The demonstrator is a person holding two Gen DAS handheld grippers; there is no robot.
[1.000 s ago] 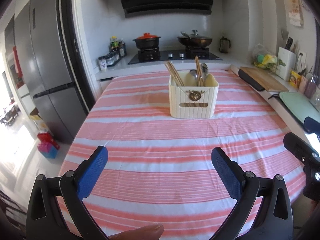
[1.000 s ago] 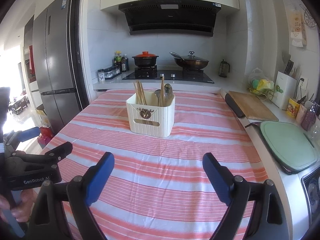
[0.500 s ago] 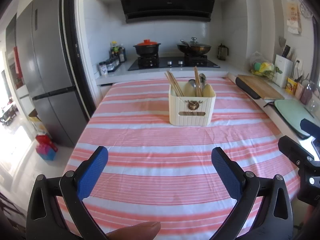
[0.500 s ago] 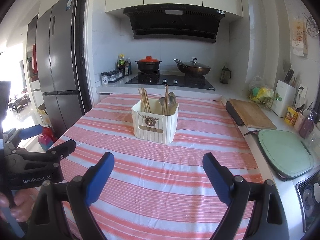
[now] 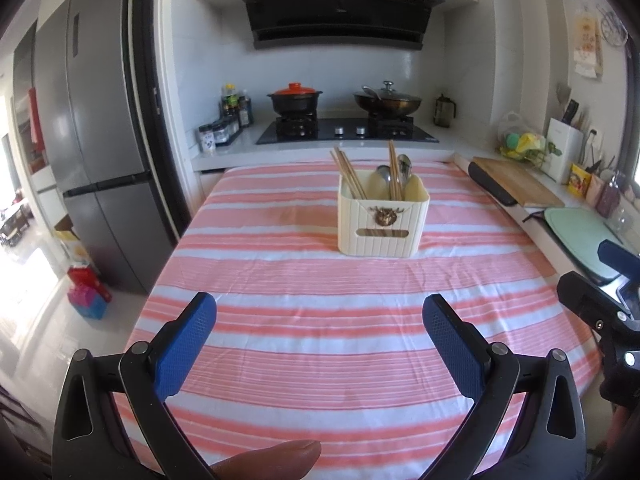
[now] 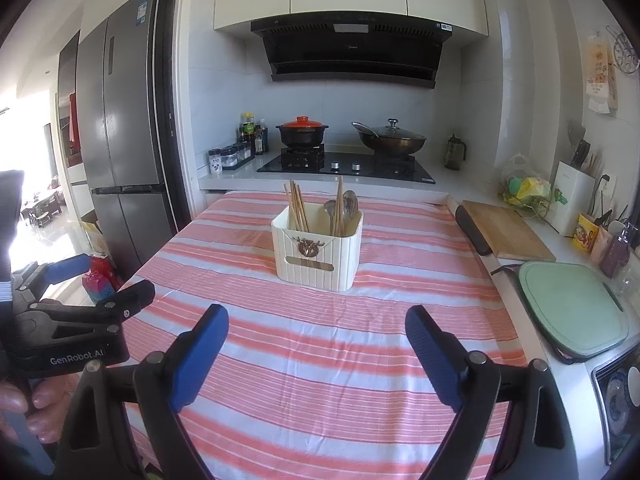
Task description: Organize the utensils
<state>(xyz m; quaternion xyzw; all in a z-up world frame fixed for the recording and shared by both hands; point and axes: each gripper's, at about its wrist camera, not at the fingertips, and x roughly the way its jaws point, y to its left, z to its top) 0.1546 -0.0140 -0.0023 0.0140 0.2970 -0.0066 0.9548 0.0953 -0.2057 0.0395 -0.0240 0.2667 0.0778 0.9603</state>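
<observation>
Fingertip [image 5: 276, 458] below left hand-held gripper [image 5: 320, 320], left view only

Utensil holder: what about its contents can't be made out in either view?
- Utensil holder: lower ends of chopsticks and spoons hidden by its wall, both views.
- Inner dividers: left wrist view, hidden by the front wall.
- Exact chopstick count: right wrist view, sticks overlap, too small.

home kitchen, gas hob [image 5: 347, 131] with pots, range hood [image 6: 352, 50], fridge [image 5: 96, 152]
</observation>
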